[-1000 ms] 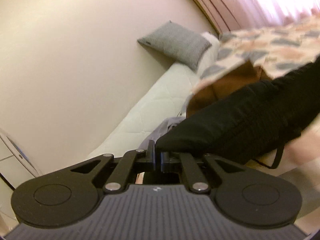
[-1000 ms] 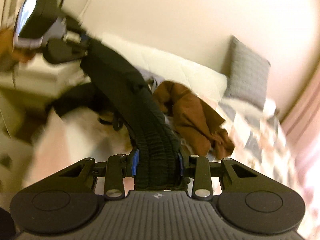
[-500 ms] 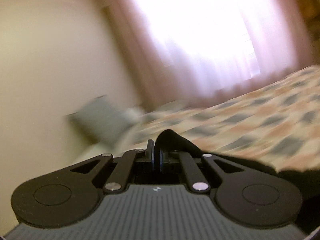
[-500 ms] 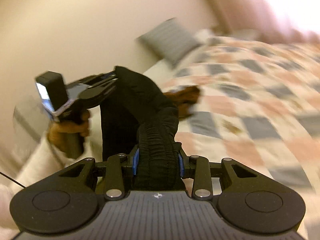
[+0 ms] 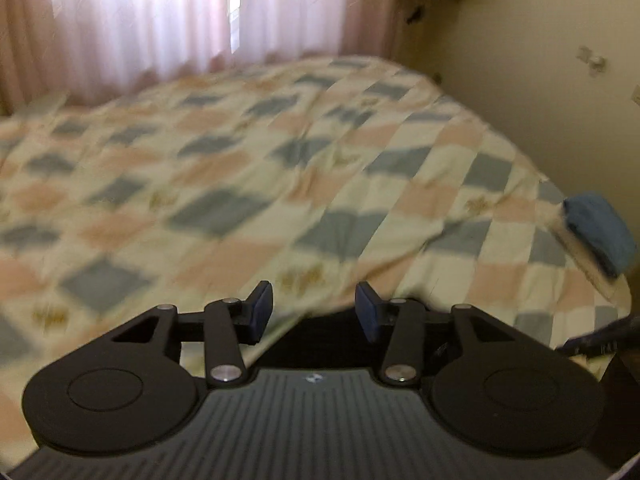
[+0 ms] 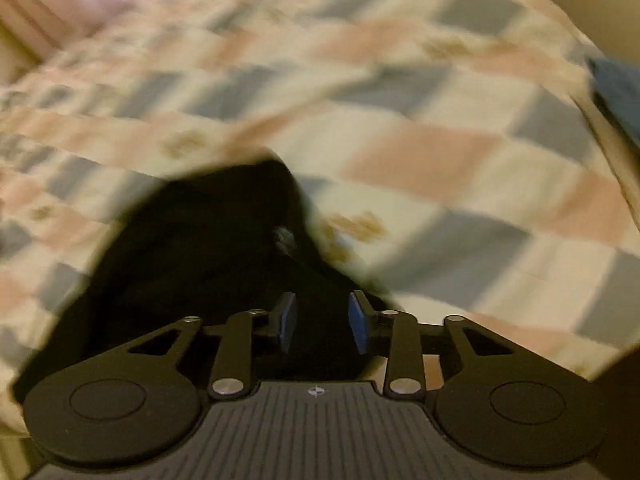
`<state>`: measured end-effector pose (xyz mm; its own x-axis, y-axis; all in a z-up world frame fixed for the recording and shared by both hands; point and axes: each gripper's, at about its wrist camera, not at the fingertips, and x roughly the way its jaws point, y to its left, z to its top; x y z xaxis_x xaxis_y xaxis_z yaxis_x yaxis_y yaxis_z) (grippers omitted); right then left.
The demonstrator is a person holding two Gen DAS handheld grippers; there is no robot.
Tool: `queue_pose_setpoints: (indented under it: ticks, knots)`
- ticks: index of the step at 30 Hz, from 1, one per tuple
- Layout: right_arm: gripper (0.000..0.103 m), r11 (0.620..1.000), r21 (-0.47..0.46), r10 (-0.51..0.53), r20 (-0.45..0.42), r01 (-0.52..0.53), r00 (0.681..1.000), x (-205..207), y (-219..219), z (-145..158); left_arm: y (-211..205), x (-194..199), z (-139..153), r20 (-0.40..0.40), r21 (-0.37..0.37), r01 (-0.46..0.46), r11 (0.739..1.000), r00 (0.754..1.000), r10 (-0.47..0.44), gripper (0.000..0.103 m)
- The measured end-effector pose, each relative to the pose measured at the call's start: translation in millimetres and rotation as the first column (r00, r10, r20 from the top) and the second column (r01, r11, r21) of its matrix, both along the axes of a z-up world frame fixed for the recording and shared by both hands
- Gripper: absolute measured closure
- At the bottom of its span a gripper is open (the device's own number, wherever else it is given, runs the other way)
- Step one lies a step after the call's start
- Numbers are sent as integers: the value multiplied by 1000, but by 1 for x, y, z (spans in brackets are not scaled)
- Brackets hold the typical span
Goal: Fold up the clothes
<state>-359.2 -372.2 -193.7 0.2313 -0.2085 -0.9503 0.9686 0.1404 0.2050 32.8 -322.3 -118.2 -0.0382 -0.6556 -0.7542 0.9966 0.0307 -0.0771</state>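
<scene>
Left claw (image 5: 314, 310): its two blue-padded fingers are spread, with nothing gripped between them. Right claw (image 6: 322, 322): likewise spread and empty. One black garment (image 6: 208, 248) is seen lying crumpled on the bed (image 5: 248, 168), just ahead of the right claw and extending beneath it. One checked quilt covers the bed; one blue folded item (image 5: 600, 228) rests at its far right edge. Pink curtains (image 5: 160, 16) hang behind.
</scene>
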Motion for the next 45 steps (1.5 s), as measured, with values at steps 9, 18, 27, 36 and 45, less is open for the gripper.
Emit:
queue_pose_setpoints:
  ticks: [9,18,27,36,45]
  knots:
    - [47,990,-77,125,144,-115,982,53,-31,-23,172,110,-95,127,331,-412,849,911,392,61]
    - [15,915,-209,365,64,-346,929,142,-119,-85,216,170,-134,182,326,-464,824,886,427,61]
    - [13,877,-161,471,91,-453,878,173,-167,-157,255,152,-162,198,361,-477,801,879,434,56]
    - [19,897,-156,439,222,-413,871,147,-182,-173,266,132,-198,344,369,-386,846,902,261,46]
    - [27,870,-170,493,273,-463,826,156,-182,-183,259,123,-236,540,429,-293,855,841,17,99]
